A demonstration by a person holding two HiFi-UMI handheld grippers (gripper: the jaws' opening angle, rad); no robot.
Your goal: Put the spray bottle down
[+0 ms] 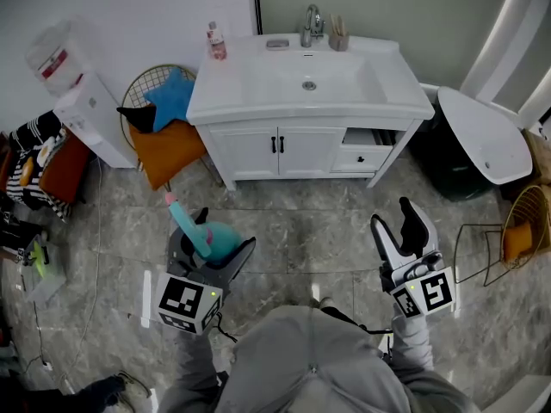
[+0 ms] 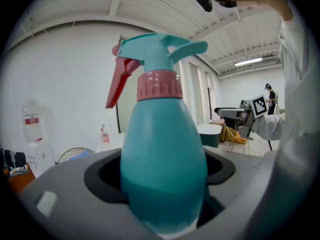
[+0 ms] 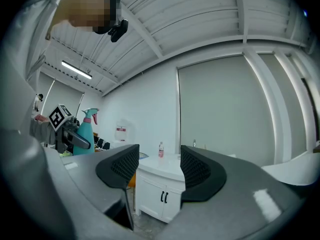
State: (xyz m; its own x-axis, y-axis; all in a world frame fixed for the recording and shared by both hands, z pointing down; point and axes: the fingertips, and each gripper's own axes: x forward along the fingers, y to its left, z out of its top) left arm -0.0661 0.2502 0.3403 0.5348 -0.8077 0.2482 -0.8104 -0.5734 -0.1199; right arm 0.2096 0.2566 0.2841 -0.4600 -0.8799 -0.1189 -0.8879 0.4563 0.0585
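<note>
Gleaming floor (image 1: 301, 231), white vanity (image 1: 250, 151), spray bottle (image 1: 213, 241)

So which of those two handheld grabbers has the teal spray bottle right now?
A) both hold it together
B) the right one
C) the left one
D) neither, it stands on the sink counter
C: the left gripper is shut on the spray bottle, which stands upright between its jaws, while the right gripper has its jaws apart with nothing between them.
</note>
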